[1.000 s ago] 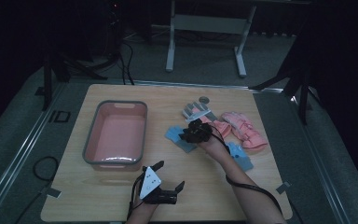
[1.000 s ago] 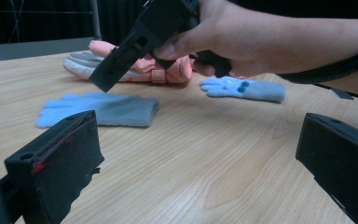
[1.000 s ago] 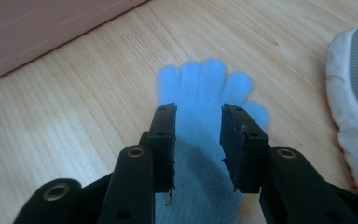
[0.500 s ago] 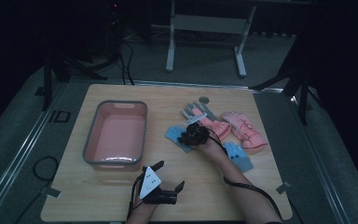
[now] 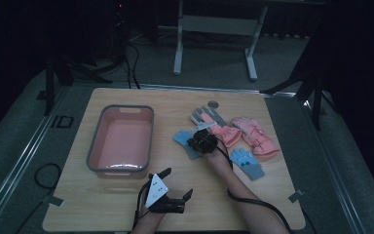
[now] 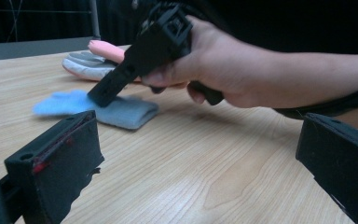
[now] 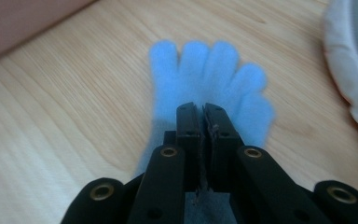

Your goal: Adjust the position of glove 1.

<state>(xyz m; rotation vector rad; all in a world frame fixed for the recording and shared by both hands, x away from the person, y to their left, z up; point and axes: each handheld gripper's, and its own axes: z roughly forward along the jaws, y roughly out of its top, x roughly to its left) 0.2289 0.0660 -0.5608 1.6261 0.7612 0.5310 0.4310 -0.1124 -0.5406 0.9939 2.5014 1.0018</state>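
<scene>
Your right gripper (image 5: 198, 141) is down on the blue glove (image 5: 184, 142) that lies flat on the wooden table (image 5: 102, 204), near the middle and just right of the pink tub (image 5: 121, 139). In the right gripper view its jaws have just been closing and now stand pressed together with a thin fold of the blue glove (image 7: 205, 84) pinched between the pads, at the cuff end; the glove's fingers spread out past the tips. In the left gripper view the same gripper (image 6: 105, 93) slants down with its tip on the grey-blue cuff (image 6: 126, 112), your hand (image 6: 214, 70) wrapped round its body.

Your left gripper (image 5: 175, 183) sits at the near edge of the table, well apart from the gloves, its two black jaws wide apart with nothing but bare table between them.

Just behind the blue glove lies a grey glove (image 5: 207, 116), and beside that a pair of pink gloves (image 5: 251, 134). A second blue glove (image 5: 247, 162) lies to the right of your right forearm. The light is dim, so whether the grey glove touches the nearest pink one is hard to make out.
</scene>
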